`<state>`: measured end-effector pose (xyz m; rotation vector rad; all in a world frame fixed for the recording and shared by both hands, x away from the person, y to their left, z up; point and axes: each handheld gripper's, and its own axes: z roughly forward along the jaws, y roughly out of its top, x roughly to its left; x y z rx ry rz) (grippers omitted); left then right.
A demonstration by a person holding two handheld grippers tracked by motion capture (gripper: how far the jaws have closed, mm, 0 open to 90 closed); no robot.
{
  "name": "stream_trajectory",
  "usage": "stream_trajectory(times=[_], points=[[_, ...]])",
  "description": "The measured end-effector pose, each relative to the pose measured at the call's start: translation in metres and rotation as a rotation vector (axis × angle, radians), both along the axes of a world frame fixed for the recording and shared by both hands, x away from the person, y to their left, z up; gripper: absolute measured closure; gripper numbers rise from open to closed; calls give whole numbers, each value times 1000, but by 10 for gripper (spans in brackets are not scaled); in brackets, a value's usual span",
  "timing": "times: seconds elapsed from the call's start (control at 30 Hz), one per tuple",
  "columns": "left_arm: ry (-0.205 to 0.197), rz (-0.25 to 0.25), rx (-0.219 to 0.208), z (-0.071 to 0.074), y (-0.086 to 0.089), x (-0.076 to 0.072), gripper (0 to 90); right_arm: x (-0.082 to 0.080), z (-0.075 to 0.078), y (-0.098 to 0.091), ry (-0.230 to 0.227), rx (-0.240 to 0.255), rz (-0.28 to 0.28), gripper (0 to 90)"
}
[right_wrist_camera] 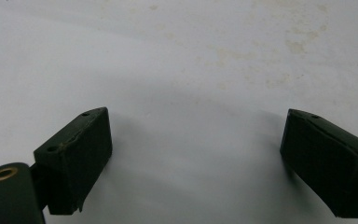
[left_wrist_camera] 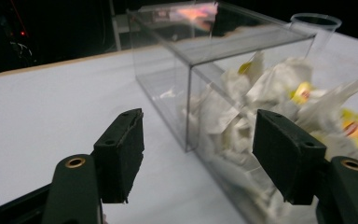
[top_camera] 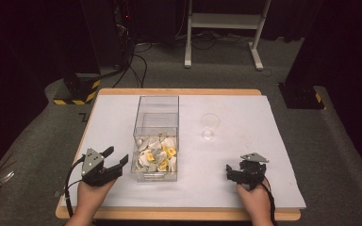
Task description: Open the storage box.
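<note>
A clear plastic box (top_camera: pixel 156 117) stands in the middle of the white-covered table (top_camera: pixel 245 188). Its near half holds a heap of white packets with yellow tags (top_camera: pixel 158 155). My left gripper (top_camera: pixel 117 156) is just left of the box's near end, open, with nothing between its jaws. In the left gripper view the gripper (left_wrist_camera: pixel 198 135) faces the box's near corner (left_wrist_camera: pixel 189 107), and the packets (left_wrist_camera: pixel 270 93) lie behind the wall. My right gripper (top_camera: pixel 232 170) rests low at the front right, open (right_wrist_camera: pixel 196 140) over bare table cover.
An empty clear plastic cup (top_camera: pixel 209 125) stands right of the box, also visible as the cup (left_wrist_camera: pixel 316 23) beyond it. Past the table's far edge are a white metal frame (top_camera: pixel 224 21), cables, and black bases with yellow stripes (top_camera: pixel 75 92).
</note>
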<state>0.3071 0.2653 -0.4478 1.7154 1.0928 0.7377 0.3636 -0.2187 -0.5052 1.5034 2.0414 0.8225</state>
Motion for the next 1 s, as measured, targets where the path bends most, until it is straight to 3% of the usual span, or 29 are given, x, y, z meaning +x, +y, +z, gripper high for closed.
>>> stream_trajectory(times=[0.13, 0.27, 0.4, 0.57, 0.83, 1.0], points=[[77, -4, 63, -18, 13, 13, 288, 0, 0, 0, -1, -1, 0, 90], [141, 15, 74, -40, 25, 22, 252, 0, 0, 0, 2, 3, 1, 90], [185, 16, 121, -52, 29, 26, 223, 0, 1, -1, 5, 12, 5, 87], [211, -4, 153, -57, 30, 29, 201, -2, 1, -1, -5, 0, 20, 89], [204, -22, 132, -57, 32, 29, 147, -5, 9, 1, -15, -2, 61, 89], [196, -27, 140, -58, 30, 28, 143, -8, 22, 7, -54, -5, 88, 85]])
